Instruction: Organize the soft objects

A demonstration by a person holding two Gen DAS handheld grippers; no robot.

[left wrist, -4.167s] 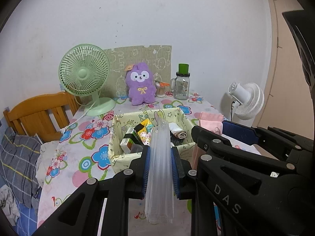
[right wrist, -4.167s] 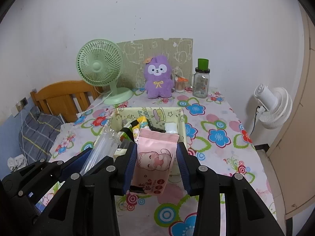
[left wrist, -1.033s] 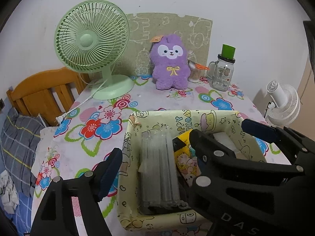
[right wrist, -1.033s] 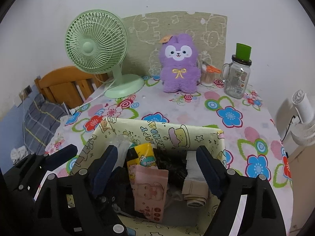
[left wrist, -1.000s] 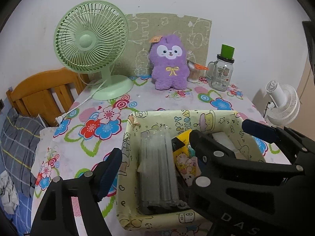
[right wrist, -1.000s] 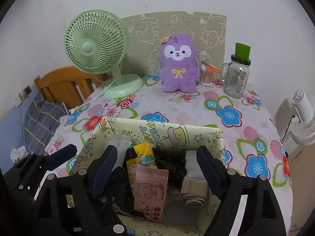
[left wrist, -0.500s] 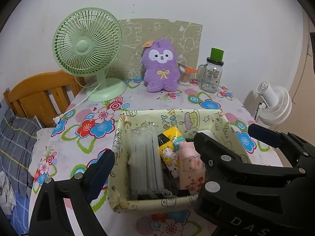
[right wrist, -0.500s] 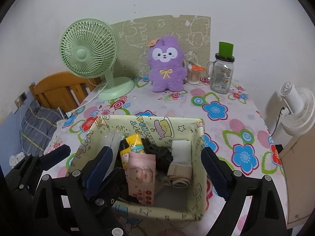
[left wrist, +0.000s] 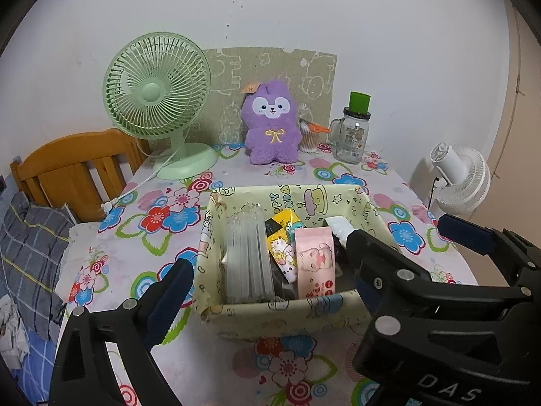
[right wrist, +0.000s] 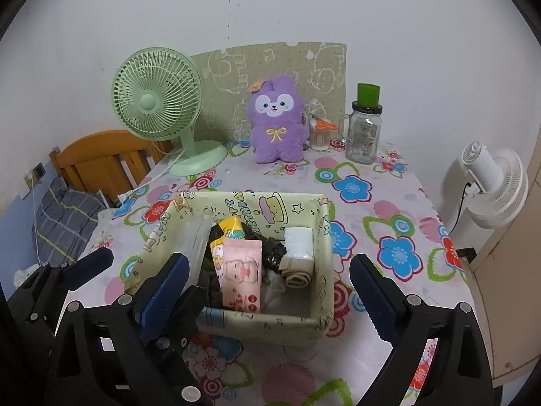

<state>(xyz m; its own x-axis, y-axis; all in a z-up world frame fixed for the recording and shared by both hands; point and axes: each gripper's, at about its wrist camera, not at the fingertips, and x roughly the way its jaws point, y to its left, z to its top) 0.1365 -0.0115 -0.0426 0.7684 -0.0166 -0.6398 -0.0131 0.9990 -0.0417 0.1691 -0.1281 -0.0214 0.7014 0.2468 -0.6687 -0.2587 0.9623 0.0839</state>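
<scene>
A pale yellow fabric basket [left wrist: 287, 314] [right wrist: 270, 324] stands on the flowered table. A clear plastic pack [left wrist: 248, 260] [right wrist: 196, 240] stands upright at its left. A pink tissue pack [left wrist: 314, 264] [right wrist: 241, 277] stands in the middle beside a yellow pack [left wrist: 282, 237]. A white pack [right wrist: 297, 243] and a rolled cloth lie at the right. My left gripper [left wrist: 267, 277] and right gripper [right wrist: 267, 280] hover before the basket's near wall. Both pairs of jaws are opening, wide apart, and their pads press on nothing. A purple plush [left wrist: 272, 125] [right wrist: 275, 121] sits against the back wall.
A green desk fan [left wrist: 155, 94] stands at the back left, its cord trailing to the table's left edge. A glass jar with a green lid [left wrist: 353, 132] is right of the plush. A white fan [left wrist: 460, 176] stands off the table's right side. A wooden headboard [left wrist: 74, 169] and plaid bedding [left wrist: 30, 243] lie to the left.
Both grippers let go of their packs, the clear one and the pink one, which now stand in the basket. The jaws spread wider and both grippers drew back and up.
</scene>
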